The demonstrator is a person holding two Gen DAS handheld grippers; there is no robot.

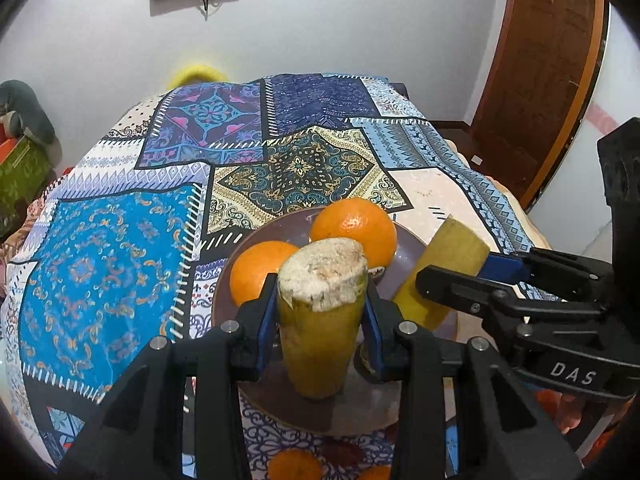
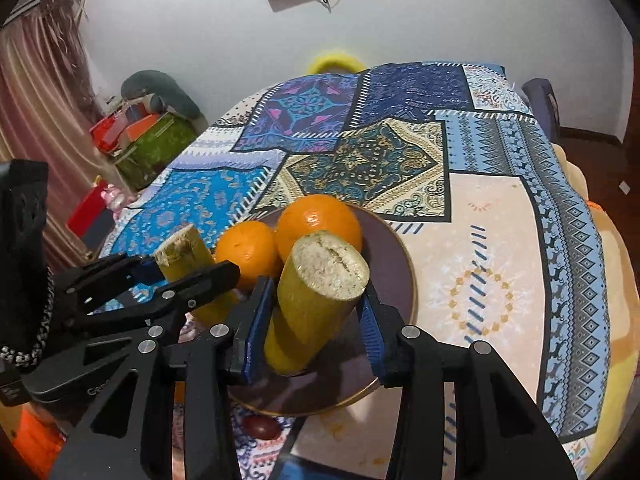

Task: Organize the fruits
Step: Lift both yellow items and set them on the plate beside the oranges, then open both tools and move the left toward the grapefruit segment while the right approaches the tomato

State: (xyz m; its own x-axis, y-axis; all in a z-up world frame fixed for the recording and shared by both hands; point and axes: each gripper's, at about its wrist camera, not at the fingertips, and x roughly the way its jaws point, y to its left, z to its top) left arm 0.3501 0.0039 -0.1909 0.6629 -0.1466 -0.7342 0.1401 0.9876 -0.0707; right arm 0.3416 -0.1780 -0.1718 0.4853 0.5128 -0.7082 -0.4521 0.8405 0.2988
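Here | left claw (image 1: 320, 312), right claw (image 2: 312, 320) each clamp a cane piece (image 1: 322, 320) | right view alone: curtain (image 2: 40, 100)

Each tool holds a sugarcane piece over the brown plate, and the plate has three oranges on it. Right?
Not quite: the brown plate holds two oranges, as the right wrist view shows. Each tool, left and right, does hold a sugarcane piece over it.

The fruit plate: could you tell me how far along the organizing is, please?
Done: two oranges sit on the brown plate. In hand: each tongs, left and right, grips a sugarcane piece over the plate. Left: setting both down, plus oranges still on the tablecloth.
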